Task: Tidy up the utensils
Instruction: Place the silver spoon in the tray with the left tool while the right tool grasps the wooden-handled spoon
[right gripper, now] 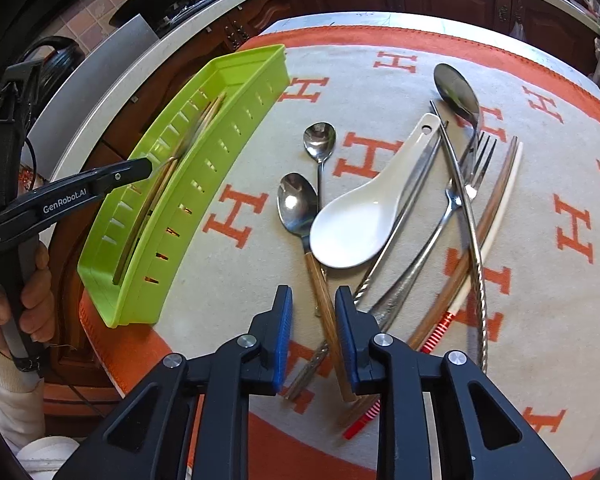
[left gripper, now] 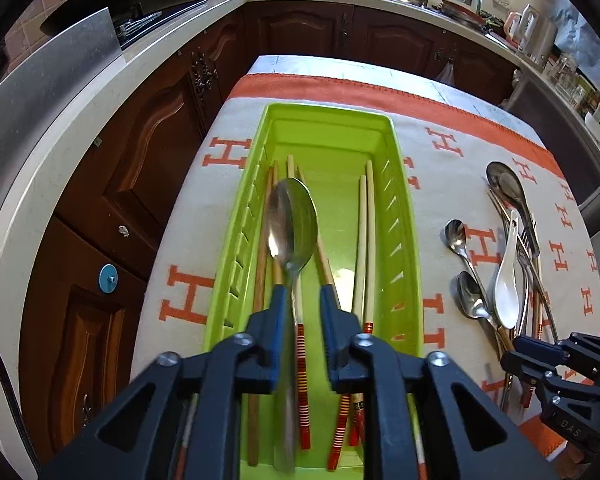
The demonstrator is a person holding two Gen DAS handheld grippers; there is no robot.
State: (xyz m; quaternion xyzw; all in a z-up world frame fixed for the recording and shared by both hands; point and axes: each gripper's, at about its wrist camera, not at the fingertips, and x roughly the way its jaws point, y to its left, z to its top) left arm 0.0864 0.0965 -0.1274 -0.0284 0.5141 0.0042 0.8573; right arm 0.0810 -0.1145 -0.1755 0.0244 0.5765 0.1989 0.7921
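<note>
Currently: left gripper point(left gripper: 303, 294) jaws apart, big steel spoon point(left gripper: 292, 226) between them over green tray point(left gripper: 400, 216) | right gripper point(right gripper: 314, 312) spread astride wooden-handled spoon point(right gripper: 298, 204), pads not touching

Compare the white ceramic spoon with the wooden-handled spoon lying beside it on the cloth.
The white ceramic spoon is one glossy white piece with a broad deep bowl and a short handle; the wooden-handled spoon has a smaller shiny metal bowl on a long brown handle. The white ceramic spoon overlaps the wooden-handled spoon near its neck. Both lie bowl up on the cloth, outside the green tray.
</note>
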